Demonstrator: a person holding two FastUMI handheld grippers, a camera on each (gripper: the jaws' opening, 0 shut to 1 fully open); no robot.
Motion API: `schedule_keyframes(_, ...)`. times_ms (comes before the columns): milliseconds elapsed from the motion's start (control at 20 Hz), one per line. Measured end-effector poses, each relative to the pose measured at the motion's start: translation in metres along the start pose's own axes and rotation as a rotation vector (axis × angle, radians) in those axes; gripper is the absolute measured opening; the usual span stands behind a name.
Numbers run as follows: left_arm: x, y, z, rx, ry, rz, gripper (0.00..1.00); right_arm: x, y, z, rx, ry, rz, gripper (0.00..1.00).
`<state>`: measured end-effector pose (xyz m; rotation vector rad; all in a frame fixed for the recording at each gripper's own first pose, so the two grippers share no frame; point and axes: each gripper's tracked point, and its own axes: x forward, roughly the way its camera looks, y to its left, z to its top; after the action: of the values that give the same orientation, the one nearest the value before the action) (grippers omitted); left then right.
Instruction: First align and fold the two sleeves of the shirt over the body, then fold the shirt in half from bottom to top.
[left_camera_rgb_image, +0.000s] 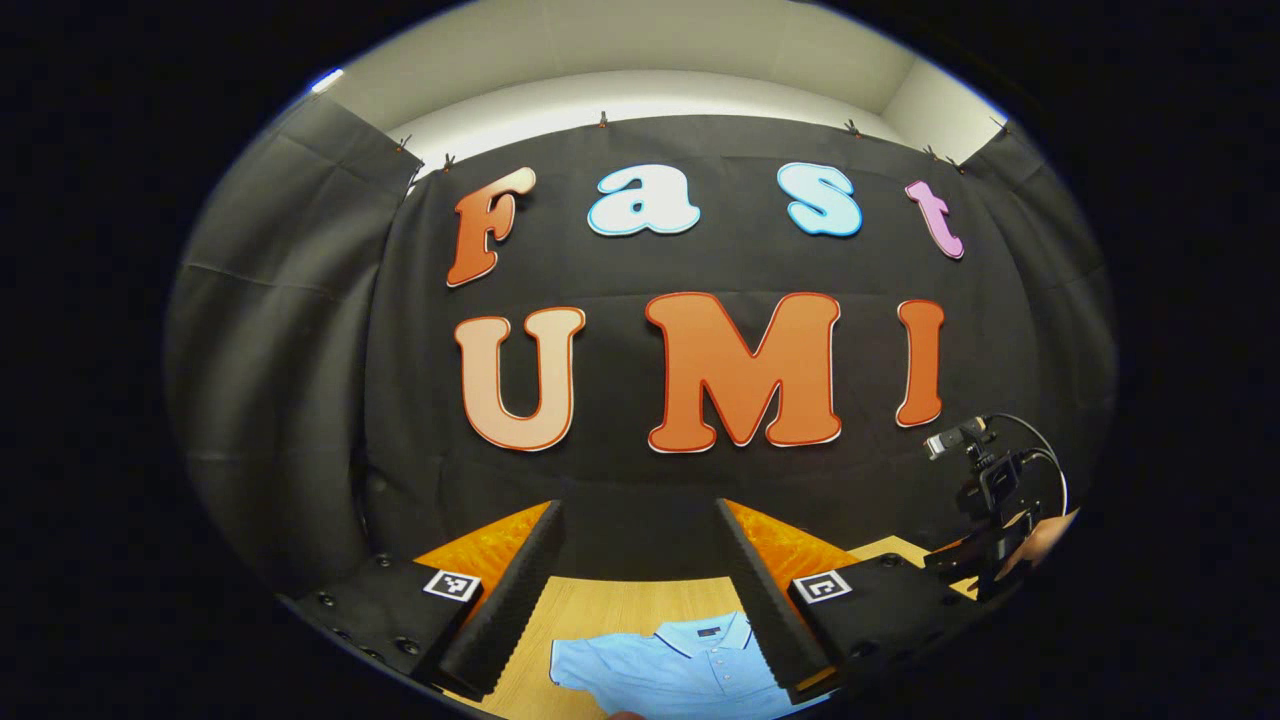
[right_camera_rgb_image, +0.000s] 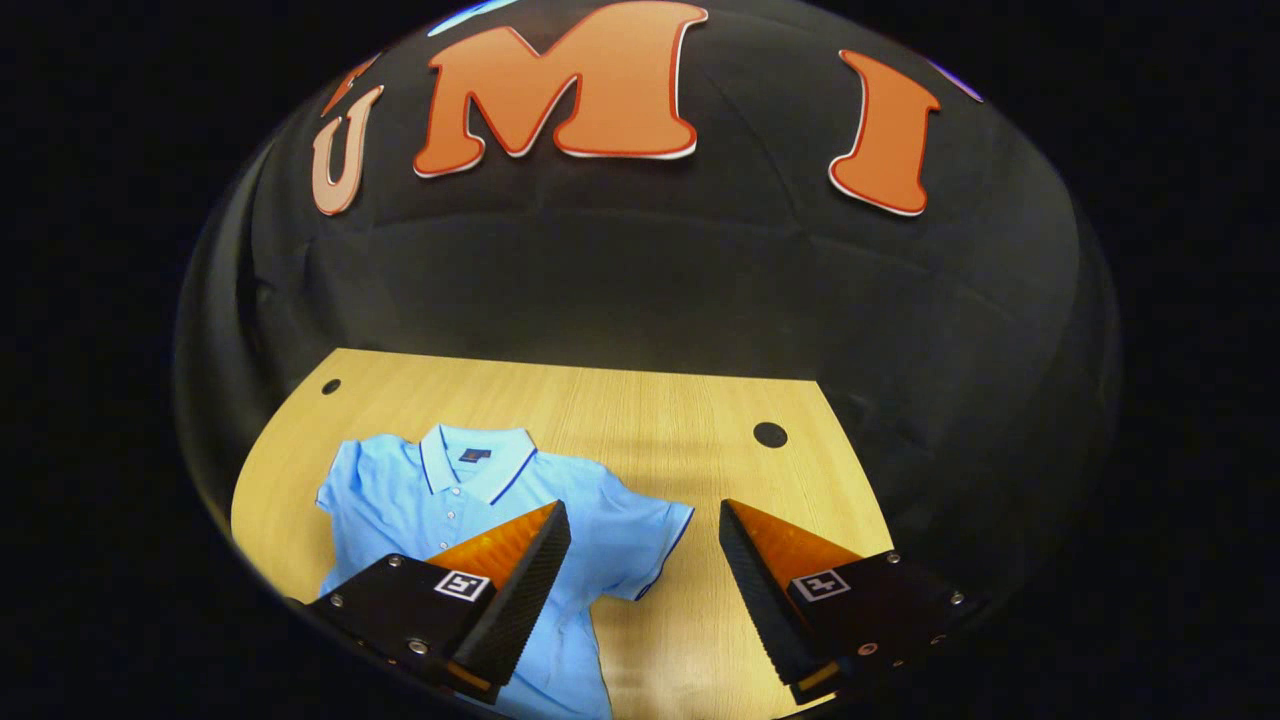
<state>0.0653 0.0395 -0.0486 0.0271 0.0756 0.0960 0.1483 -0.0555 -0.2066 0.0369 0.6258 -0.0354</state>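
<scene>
Shirt (right_camera_rgb_image: 470, 510) lies flat on the table (right_camera_rgb_image: 640, 410), collar toward the wall, sleeves unfolded; right gripper (right_camera_rgb_image: 645, 560) hovers spread beside the nearer sleeve (right_camera_rgb_image: 640, 545); left gripper (left_camera_rgb_image: 640, 570), spread, empty, hangs above the collar (left_camera_rgb_image: 705, 635).

Black cloth wall (left_camera_rgb_image: 640, 480) spans booth back, creased, clipped along top edge. Second black cloth panel (left_camera_rgb_image: 270, 350) hangs at 9 o'clock in left gripper view. Off-white plain ceiling (left_camera_rgb_image: 640, 50) above, bright strip at 12 o'clock. Light wood-grain worktop (right_camera_rgb_image: 620, 410) with rounded far corners; two dark round holes (right_camera_rgb_image: 769, 434) near far edge, at 10 and 2 o'clock.
</scene>
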Motion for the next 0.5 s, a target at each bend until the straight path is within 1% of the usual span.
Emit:
schedule_keyframes(150,0.015,0.007,-0.018,0.004,0.039,0.008,0.98,0.033,0.001,-0.025,-0.009,0.121,-0.018,0.94)
schedule_keyframes(250,0.023,0.01,-0.03,-0.002,0.072,0.014,0.98,0.051,0.002,-0.041,0.006,0.197,-0.009,0.94)
schedule_keyframes(350,0.032,0.014,-0.038,-0.006,0.09,0.019,0.98,0.066,0.003,-0.049,0.028,0.24,-0.006,0.93)
schedule_keyframes(500,0.043,0.011,-0.052,-0.018,0.12,0.009,0.98,0.085,-0.003,-0.06,0.068,0.298,-0.027,0.93)
